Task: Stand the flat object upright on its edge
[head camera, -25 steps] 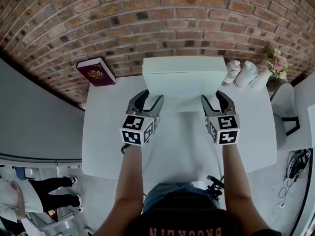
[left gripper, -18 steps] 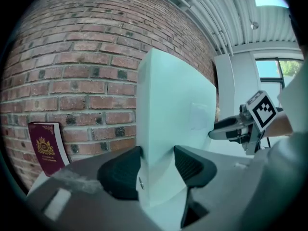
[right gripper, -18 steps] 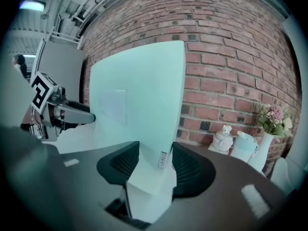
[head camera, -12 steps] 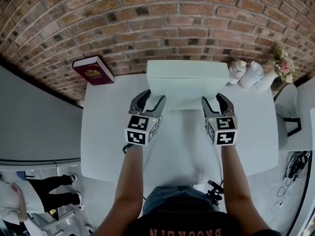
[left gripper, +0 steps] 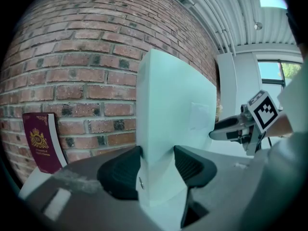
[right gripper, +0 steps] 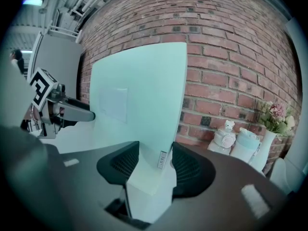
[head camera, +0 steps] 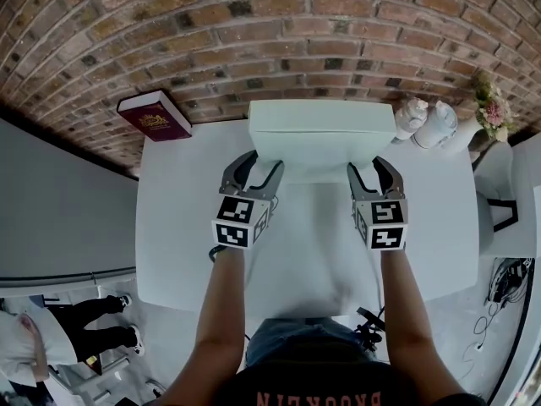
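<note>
The flat white box [head camera: 321,138] stands nearly upright in front of the brick wall, broad face toward me. My left gripper [head camera: 254,163] is shut on its lower left part and my right gripper [head camera: 374,167] on its lower right part. In the left gripper view the box [left gripper: 175,114] rises between the dark pads [left gripper: 120,174], which press on both faces. The right gripper view shows the same: the box [right gripper: 139,95] is pinched between the pads [right gripper: 190,170]. Its bottom edge is hidden behind the grippers.
The white table [head camera: 177,227] runs up to the brick wall. A dark red book [head camera: 155,115] leans on the wall at the back left. At the back right stand a small white figurine [head camera: 411,117], a white cup [head camera: 439,125] and a vase of flowers [head camera: 490,112].
The box has tipped a little further upright, and both grippers have kept their hold on it. The hands have hardly shifted.
</note>
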Demonstrator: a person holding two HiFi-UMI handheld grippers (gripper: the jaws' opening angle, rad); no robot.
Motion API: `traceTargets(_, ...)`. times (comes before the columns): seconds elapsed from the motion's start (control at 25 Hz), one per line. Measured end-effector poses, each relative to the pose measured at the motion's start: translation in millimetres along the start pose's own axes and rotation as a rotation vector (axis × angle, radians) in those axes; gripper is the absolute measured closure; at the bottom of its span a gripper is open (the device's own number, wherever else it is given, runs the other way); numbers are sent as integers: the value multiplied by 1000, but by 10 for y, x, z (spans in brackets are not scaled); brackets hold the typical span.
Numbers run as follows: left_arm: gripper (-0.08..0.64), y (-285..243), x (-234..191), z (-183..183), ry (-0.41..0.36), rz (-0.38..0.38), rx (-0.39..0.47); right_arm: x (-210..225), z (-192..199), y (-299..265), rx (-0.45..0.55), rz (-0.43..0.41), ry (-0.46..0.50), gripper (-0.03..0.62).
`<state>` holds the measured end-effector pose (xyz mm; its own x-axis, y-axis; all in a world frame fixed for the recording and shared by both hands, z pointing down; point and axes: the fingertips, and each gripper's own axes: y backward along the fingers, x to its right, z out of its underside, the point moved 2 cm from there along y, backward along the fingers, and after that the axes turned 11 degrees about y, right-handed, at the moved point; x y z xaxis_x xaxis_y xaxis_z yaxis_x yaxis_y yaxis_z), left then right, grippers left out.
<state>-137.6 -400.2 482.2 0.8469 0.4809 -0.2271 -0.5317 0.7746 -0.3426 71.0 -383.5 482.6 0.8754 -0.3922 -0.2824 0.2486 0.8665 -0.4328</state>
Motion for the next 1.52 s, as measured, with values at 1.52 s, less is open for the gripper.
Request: traceTargets(1.52, 444, 728, 551, -144, 12, -139, 116, 57, -128, 899, 112, 24, -20, 581)
